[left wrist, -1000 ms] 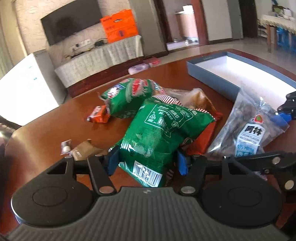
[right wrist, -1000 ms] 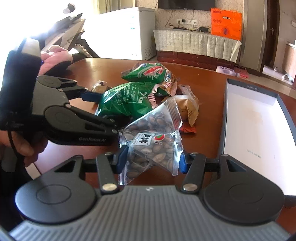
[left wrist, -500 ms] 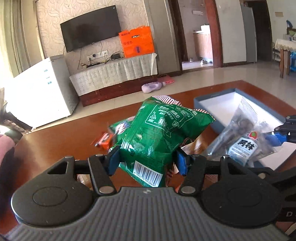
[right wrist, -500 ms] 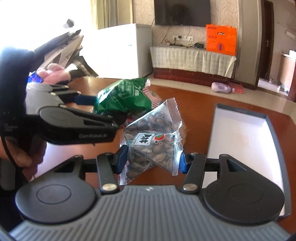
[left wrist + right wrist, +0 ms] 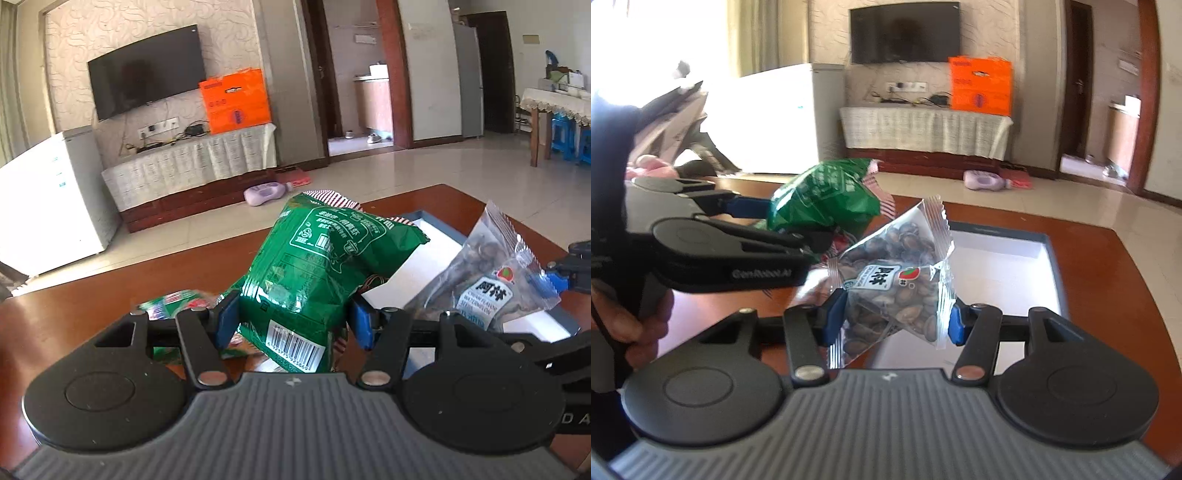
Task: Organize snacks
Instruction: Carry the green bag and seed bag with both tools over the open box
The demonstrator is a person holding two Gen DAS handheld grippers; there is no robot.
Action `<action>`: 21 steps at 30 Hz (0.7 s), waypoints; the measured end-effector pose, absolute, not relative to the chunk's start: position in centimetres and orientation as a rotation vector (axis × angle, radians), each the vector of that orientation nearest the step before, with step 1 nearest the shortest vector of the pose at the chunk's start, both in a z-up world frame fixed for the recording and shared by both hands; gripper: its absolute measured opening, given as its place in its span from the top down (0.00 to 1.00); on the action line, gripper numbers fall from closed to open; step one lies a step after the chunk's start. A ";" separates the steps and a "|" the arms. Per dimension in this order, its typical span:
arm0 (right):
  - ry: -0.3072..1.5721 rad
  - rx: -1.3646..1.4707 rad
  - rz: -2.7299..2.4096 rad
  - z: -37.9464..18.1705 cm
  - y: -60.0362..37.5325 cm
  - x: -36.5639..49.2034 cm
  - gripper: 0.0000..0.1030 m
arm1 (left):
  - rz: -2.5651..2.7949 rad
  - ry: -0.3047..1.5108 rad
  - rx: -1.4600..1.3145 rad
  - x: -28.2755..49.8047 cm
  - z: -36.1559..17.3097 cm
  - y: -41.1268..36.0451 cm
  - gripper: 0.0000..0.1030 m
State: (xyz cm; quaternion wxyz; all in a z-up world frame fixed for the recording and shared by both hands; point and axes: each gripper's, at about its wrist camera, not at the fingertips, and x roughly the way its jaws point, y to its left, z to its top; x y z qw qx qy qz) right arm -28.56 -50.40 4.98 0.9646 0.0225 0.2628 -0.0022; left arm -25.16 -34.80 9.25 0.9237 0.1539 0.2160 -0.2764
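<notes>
Snacks are in the air on both sides. The left gripper (image 5: 291,321) has its fingers (image 5: 227,319) closed partway on the lower part of a puffy green bag (image 5: 317,273), barcode end nearest the camera, lifted clear of the brown surface (image 5: 110,288). The right gripper (image 5: 894,317) pinches a clear packet of seeds (image 5: 897,280) across its middle, just in front of the open grey box (image 5: 1052,266) with its white floor.

Both look light and soft. The green bag seems air-filled, so it will likely crumple and slide under pressure; the sealed seam or a flat lower edge is the safer hold. The seed packet is slick film over loose, shifting contents and hangs tilted; gripping nearer its crimped edge should keep it from slipping.

Another green and red pack (image 5: 173,301) lies on the surface, mostly hidden behind the left gripper. What lies under the held bag is cut off. The box's near wall is blocked by the right gripper's body, and motion blur softens the right view's edges. A hand (image 5: 631,325) is only partly seen.
</notes>
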 end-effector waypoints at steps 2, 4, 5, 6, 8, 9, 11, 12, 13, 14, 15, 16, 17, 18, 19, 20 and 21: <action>0.547 0.048 -0.022 4.6 -51.0 -28.5 0.45 | -0.586 0.443 0.322 -25.0 9.1 -36.5 0.36; 0.566 0.050 -0.037 4.1 -51.6 -28.3 0.45 | -0.609 0.443 0.323 -24.9 8.9 -38.0 0.36; 0.576 0.051 -0.045 3.8 -51.8 -28.1 0.45 | -0.618 0.443 0.324 -24.7 8.9 -38.7 0.36; 0.587 0.053 -0.052 3.6 -52.1 -27.9 0.45 | -0.629 0.445 0.325 -24.4 8.7 -39.5 0.36; 0.616 0.062 -0.066 3.0 -52.8 -27.5 0.45 | -0.643 0.450 0.329 -23.9 8.4 -41.2 0.36; 0.628 0.065 -0.070 2.7 -53.0 -27.3 0.45 | -0.650 0.455 0.330 -23.6 8.2 -42.1 0.36; 0.653 0.070 -0.077 2.2 -53.5 -26.8 0.45 | -0.666 0.474 0.328 -22.8 7.6 -43.7 0.36; 0.661 0.071 -0.080 2.1 -53.6 -26.6 0.45 | -0.671 0.482 0.329 -22.2 7.3 -44.6 0.36; 0.669 0.072 -0.081 1.9 -53.7 -26.5 0.45 | -0.678 0.491 0.330 -21.7 6.9 -45.4 0.36; 0.678 0.074 -0.082 1.6 -53.9 -26.3 0.45 | -0.687 0.503 0.328 -21.4 6.6 -46.3 0.36; 0.690 0.076 -0.083 1.5 -53.9 -25.9 0.45 | -0.698 0.516 0.323 -21.0 6.2 -47.0 0.36; 0.700 0.078 -0.083 1.3 -54.0 -25.7 0.45 | -0.709 0.529 0.320 -20.5 5.9 -47.8 0.36; 0.715 0.077 -0.082 1.0 -54.1 -25.4 0.45 | -0.718 0.538 0.319 -20.3 5.6 -48.6 0.36; 0.723 0.074 -0.082 0.7 -54.1 -25.4 0.45 | -0.727 0.543 0.326 -20.0 5.2 -49.6 0.35; 0.732 0.070 -0.080 0.5 -54.4 -25.3 0.45 | -0.734 0.543 0.334 -20.0 4.9 -50.4 0.35; 0.739 0.067 -0.080 0.2 -54.4 -25.1 0.45 | -0.738 0.546 0.341 -19.8 4.6 -51.2 0.35; 0.743 0.066 -0.079 0.1 -54.5 -25.0 0.45 | -0.742 0.553 0.345 -19.5 4.2 -51.9 0.35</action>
